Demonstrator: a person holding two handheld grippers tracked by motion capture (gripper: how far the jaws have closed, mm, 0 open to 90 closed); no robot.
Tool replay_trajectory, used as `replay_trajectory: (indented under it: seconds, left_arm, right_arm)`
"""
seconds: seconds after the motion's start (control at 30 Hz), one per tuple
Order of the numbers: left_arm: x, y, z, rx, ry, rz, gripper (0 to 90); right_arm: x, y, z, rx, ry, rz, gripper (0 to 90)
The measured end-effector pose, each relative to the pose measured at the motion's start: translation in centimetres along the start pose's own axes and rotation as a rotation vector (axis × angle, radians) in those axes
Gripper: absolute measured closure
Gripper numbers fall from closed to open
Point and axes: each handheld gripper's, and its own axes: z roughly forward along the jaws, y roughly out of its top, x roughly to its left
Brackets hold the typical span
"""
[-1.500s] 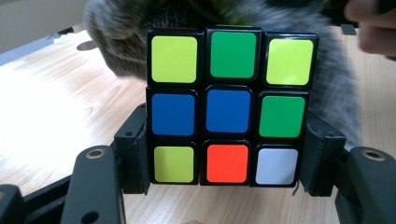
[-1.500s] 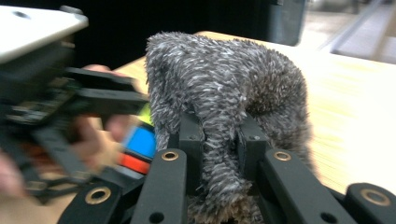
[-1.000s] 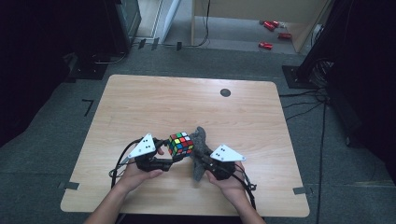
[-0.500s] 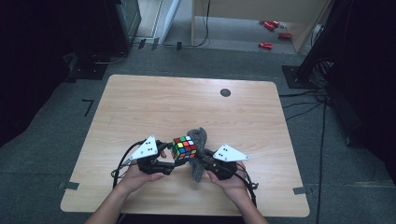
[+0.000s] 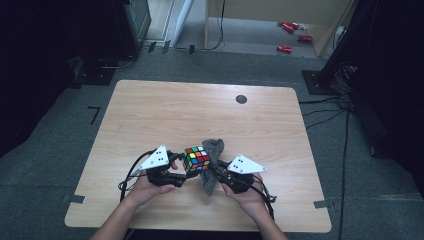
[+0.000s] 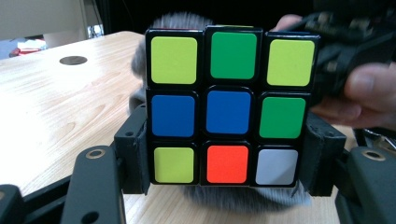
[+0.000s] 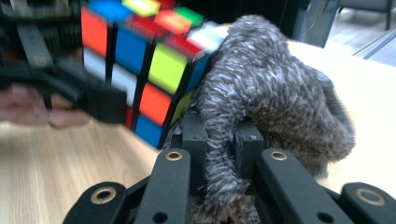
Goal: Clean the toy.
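A scrambled colour cube is held just above the near part of the wooden table. My left gripper is shut on the cube, its two black jaws pressed against the cube's lower sides. My right gripper is shut on a fuzzy grey cloth, pinching a fold of the cloth between its jaws. The cloth lies against the cube's right face. In the left gripper view the grey cloth peeks out behind and under the cube, with the other hand at the right.
A small dark round hole sits in the tabletop near its far edge. Cables trail from both grippers over the table's near edge. Red items lie on the floor beyond the table, and dark stands flank it.
The cube and cloth have stayed close together near the table's front. The cloth has shifted slightly against the cube's right side; both hands have barely moved.
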Motion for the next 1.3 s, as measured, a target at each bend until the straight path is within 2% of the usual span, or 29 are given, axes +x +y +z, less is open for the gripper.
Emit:
replay_trajectory:
  seconds: [0.2, 0.27, 0.43, 0.53, 0.6, 0.7, 0.83, 0.9, 1.03, 1.07, 1.17, 1.3]
  left_arm:
    - [0.3, -0.1, 0.0, 0.011, 0.024, -0.025, 35.3]
    - [0.5, -0.1, 0.0, 0.017, 0.037, -0.029, 35.3]
    - [0.8, -0.5, 0.1, 0.057, 0.097, 0.001, 35.3]
    - [0.7, -0.7, 0.3, 0.079, 0.093, 0.006, 35.3]
    - [0.6, -0.5, 0.4, 0.06, 0.064, -0.017, 35.3]
    - [0.6, -0.1, 0.2, 0.027, 0.043, -0.046, 35.3]
    - [0.9, 0.3, -0.4, -0.024, 0.054, -0.094, 35.3]
    - [0.8, 0.5, -0.5, -0.054, 0.057, -0.112, 35.3]
    - [0.5, 0.4, -0.1, -0.069, 0.06, -0.118, 35.3]
    - [0.4, 0.4, 0.0, -0.071, 0.06, -0.117, 35.3]
    - [0.6, 0.4, -0.1, -0.099, 0.045, -0.154, 35.3]
    - [0.3, 0.4, 0.4, -0.097, 0.031, -0.167, 35.3]
  right_arm:
    - [0.2, 0.0, 0.1, 0.033, 0.015, -0.016, 79.8]
    - [0.1, 0.2, -0.2, 0.017, 0.007, -0.02, 79.9]
    - [-0.3, 1.0, -1.4, -0.041, -0.011, -0.01, 79.7]
    - [-0.6, 1.0, -1.6, -0.052, -0.027, 0.001, 79.6]
    - [-0.8, 0.8, -1.5, -0.049, -0.032, 0.014, 79.5]
    - [-0.7, 0.4, -1.0, -0.027, -0.017, 0.029, 79.4]
    - [0.5, -0.5, 0.4, 0.033, 0.017, 0.017, 79.2]
    - [1.1, -1.0, 1.3, 0.053, 0.056, 0.038, 79.2]
    - [2.2, -1.0, 2.0, 0.018, 0.098, 0.053, 78.9]
    - [2.4, -0.9, 2.0, 0.003, 0.091, 0.052, 78.6]
    - [2.6, -0.7, 1.8, -0.031, 0.065, 0.052, 78.6]
    - [3.0, -0.7, 2.0, -0.048, 0.06, 0.061, 78.6]
